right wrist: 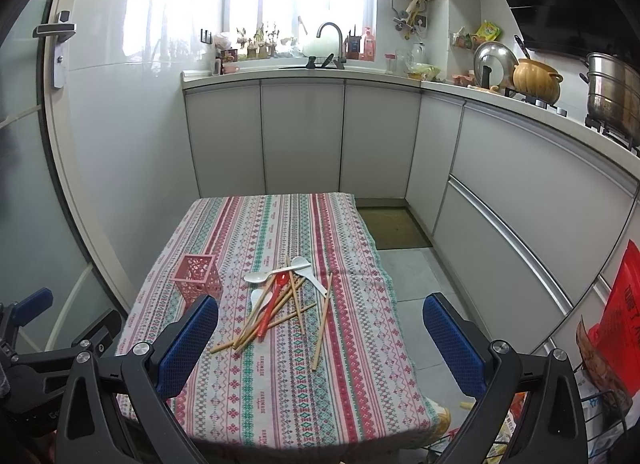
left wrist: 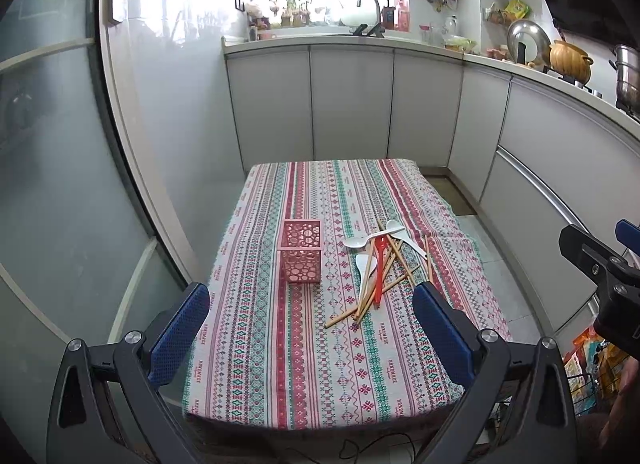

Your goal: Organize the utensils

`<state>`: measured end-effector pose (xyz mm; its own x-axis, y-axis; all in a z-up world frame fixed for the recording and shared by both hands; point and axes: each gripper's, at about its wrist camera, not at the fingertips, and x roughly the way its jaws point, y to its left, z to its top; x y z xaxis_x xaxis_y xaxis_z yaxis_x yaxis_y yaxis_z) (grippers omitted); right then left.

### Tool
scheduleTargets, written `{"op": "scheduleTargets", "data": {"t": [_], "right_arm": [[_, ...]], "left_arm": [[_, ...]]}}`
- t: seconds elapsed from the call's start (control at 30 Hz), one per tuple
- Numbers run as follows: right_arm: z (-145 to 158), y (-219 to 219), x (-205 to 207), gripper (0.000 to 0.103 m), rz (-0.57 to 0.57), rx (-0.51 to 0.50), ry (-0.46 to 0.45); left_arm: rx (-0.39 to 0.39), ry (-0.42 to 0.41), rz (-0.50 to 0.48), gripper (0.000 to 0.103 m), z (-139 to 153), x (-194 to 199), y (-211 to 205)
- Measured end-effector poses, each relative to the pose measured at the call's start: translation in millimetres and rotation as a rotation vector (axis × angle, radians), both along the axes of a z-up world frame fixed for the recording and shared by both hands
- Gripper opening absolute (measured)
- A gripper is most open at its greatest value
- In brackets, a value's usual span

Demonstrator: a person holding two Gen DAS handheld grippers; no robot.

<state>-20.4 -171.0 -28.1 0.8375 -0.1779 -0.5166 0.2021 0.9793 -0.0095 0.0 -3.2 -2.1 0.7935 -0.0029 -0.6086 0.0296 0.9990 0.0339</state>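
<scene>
Both your tongs gape empty above the near worktop [left wrist: 280,376] edge.
Pink holder [left wrist: 301,251] upright, left of piled chopsticks [left wrist: 384,284], white spoons [left wrist: 366,242], red spoon [left wrist: 379,268].

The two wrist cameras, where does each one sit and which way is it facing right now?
Left wrist: on the left gripper, held off the near end of the table, facing along it toward the sink counter; own blue fingers open in front, the right gripper at the right edge.
Right wrist: on the right gripper, further right, same heading; own fingers open, the left gripper at the lower left.
Shared: the pink holder, the utensil pile, the striped tablecloth.
</scene>
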Motion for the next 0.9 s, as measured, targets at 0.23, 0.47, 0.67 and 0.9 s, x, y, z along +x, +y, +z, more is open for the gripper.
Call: {"op": "scheduleTargets", "data": {"t": [0.23,0.47,0.67,0.9], "right_arm": [[0.9,1.2,1.1,0.103,-0.001,0.001,-0.001],[-0.1,0.4,0.4,0.103,0.000,0.000,-0.002],[-0.1,1.0,0.6,0.103,-0.001,0.001,-0.001],[-0.1,0.8,0.2,0.103,0.000,0.002,-0.003]], "left_arm": [[-0.001,-0.001,0.003,0.102,0.9,-0.9,-0.6],[-0.001,-0.001,0.001,0.102,1.3,-1.1,-0.3],[-0.001,-0.003,0.001,0.102,3.0,-2.7,-1.1],[0.000,-0.004,0.001,0.102,2.6,-2.4,-1.2]]}}
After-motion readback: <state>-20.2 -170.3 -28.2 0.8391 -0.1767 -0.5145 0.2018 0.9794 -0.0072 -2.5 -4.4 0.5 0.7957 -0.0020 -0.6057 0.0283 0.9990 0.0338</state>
